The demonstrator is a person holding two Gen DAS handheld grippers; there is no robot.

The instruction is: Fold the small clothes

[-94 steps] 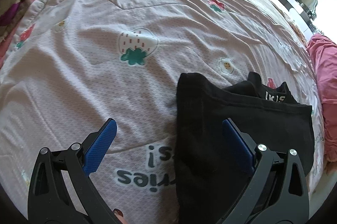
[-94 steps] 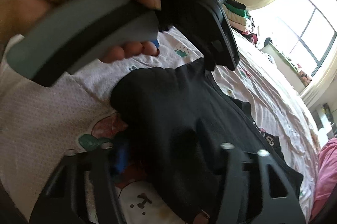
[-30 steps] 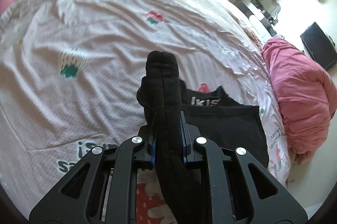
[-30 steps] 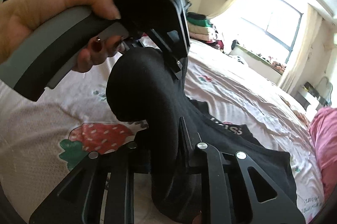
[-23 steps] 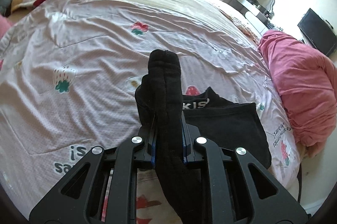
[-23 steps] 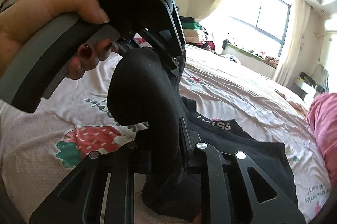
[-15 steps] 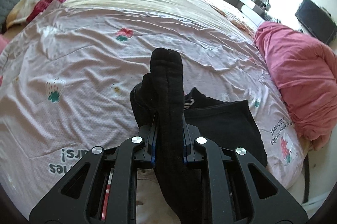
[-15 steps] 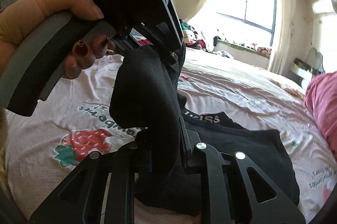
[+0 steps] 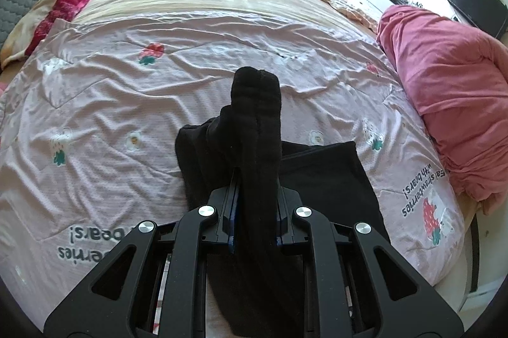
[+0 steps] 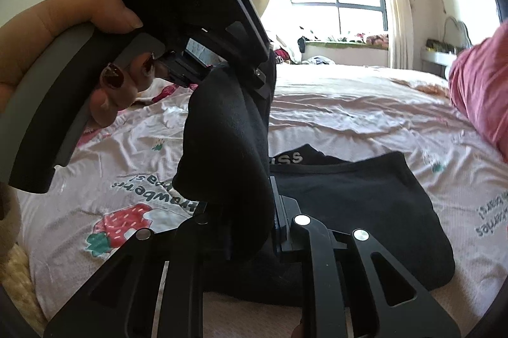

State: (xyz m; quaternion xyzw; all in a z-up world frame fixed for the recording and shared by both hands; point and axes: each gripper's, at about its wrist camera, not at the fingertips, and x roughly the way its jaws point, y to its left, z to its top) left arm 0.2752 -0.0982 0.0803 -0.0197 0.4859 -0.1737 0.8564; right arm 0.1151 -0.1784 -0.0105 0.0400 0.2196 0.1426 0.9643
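Hanging in a bunched fold, one edge of the black garment (image 9: pixel 257 128) is raised off the pink strawberry-print bedspread (image 9: pixel 133 90), while the rest of it lies flat on the cover. The left gripper (image 9: pixel 254 211) is clamped on that raised cloth, and the right gripper (image 10: pixel 250 230) pinches it too, just beside the left hand (image 10: pixel 79 52) on its grey handle. A crumpled pink blanket (image 9: pixel 444 90) lies near the bed's right edge
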